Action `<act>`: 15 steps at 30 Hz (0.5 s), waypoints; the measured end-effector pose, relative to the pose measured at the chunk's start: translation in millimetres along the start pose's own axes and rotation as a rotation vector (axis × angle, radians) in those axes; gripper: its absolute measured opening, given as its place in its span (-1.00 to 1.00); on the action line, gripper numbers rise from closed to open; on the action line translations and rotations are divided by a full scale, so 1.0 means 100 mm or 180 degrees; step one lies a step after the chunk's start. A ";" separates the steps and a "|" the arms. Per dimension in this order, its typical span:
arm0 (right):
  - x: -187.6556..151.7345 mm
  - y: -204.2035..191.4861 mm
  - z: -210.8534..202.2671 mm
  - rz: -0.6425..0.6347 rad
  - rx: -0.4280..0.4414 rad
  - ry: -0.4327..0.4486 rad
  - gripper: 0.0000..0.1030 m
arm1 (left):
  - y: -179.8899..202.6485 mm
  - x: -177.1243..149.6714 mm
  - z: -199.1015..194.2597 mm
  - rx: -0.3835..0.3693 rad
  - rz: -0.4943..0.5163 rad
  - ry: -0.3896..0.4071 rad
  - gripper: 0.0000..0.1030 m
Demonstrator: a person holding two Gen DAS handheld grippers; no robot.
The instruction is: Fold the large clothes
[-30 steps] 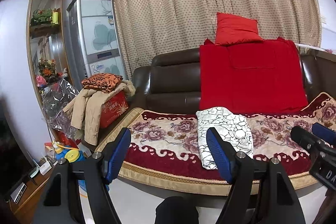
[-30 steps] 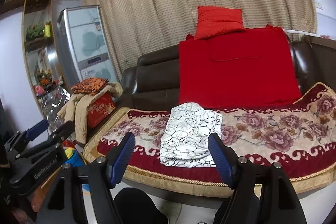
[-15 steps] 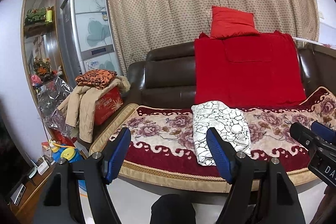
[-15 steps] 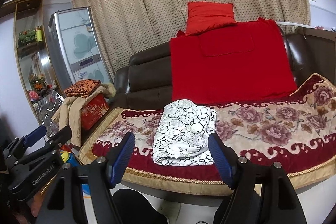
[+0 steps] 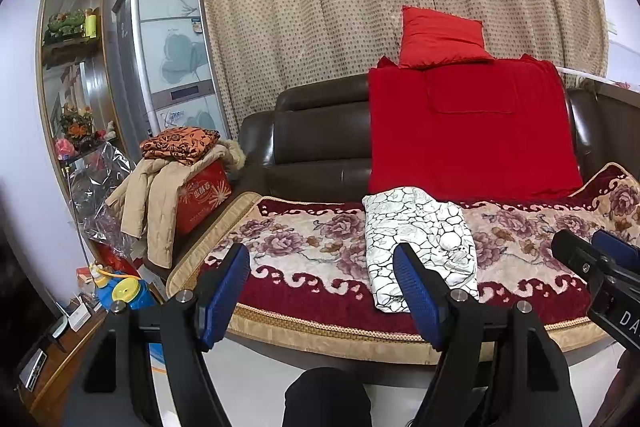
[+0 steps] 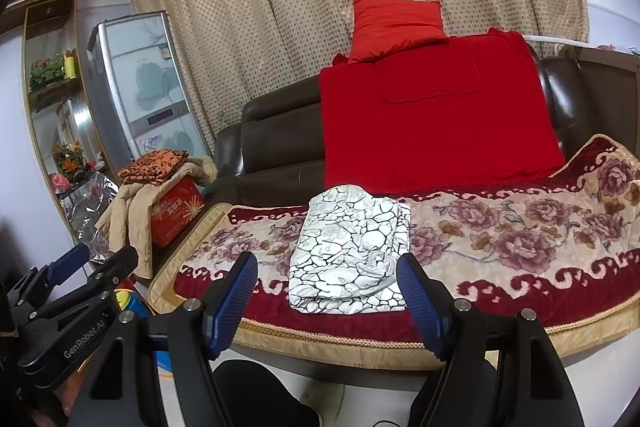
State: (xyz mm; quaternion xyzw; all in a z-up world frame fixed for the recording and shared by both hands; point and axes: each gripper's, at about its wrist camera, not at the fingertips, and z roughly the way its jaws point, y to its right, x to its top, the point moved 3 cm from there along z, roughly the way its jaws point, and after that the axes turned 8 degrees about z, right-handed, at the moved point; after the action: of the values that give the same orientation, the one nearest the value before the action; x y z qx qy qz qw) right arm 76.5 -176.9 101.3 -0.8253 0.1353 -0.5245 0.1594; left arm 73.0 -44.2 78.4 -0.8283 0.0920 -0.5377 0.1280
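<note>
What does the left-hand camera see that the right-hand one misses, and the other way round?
Only the left wrist view shows the blue toy with a yellow disc whole, and the right gripper entering at its right edge.

Only the right wrist view shows the left gripper, at its lower left, marked GenRobot.AI.

Both show the folded white cracked-pattern garment on the floral sofa cover, the red blanket, the red cushion, and open, empty jaws in front.
</note>
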 end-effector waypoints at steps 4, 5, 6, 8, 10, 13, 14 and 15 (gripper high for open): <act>-0.01 -0.03 0.03 -0.0013 0.0010 -0.0012 0.46 | -0.02 -0.02 0.02 0.0002 -0.0004 -0.0015 0.46; -0.01 -0.04 0.03 -0.0019 0.0012 -0.0017 0.46 | -0.03 -0.02 0.02 0.0003 -0.0004 -0.0018 0.46; -0.01 -0.05 0.04 -0.0025 0.0013 -0.0023 0.46 | -0.03 -0.03 0.03 0.0003 -0.0004 -0.0023 0.46; -0.02 -0.07 0.05 -0.0032 0.0023 -0.0036 0.46 | -0.04 -0.03 0.04 0.0000 -0.0007 -0.0027 0.46; -0.03 -0.07 0.06 -0.0038 0.0030 -0.0052 0.46 | -0.04 -0.04 0.05 0.0007 -0.0006 -0.0035 0.46; -0.03 -0.08 0.07 -0.0037 0.0028 -0.0056 0.46 | -0.04 -0.04 0.06 0.0005 -0.0009 -0.0043 0.46; -0.03 -0.09 0.07 -0.0039 0.0028 -0.0056 0.46 | -0.04 -0.04 0.06 0.0007 -0.0011 -0.0042 0.46; -0.03 -0.09 0.07 -0.0038 0.0027 -0.0055 0.46 | -0.04 -0.04 0.07 0.0007 -0.0014 -0.0042 0.46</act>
State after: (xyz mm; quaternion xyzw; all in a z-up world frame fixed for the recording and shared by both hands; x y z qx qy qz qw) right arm 82.1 -166.9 99.3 -0.8299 0.1268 -0.5189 0.1609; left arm 77.5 -38.0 73.6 -0.8319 0.0887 -0.5326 0.1282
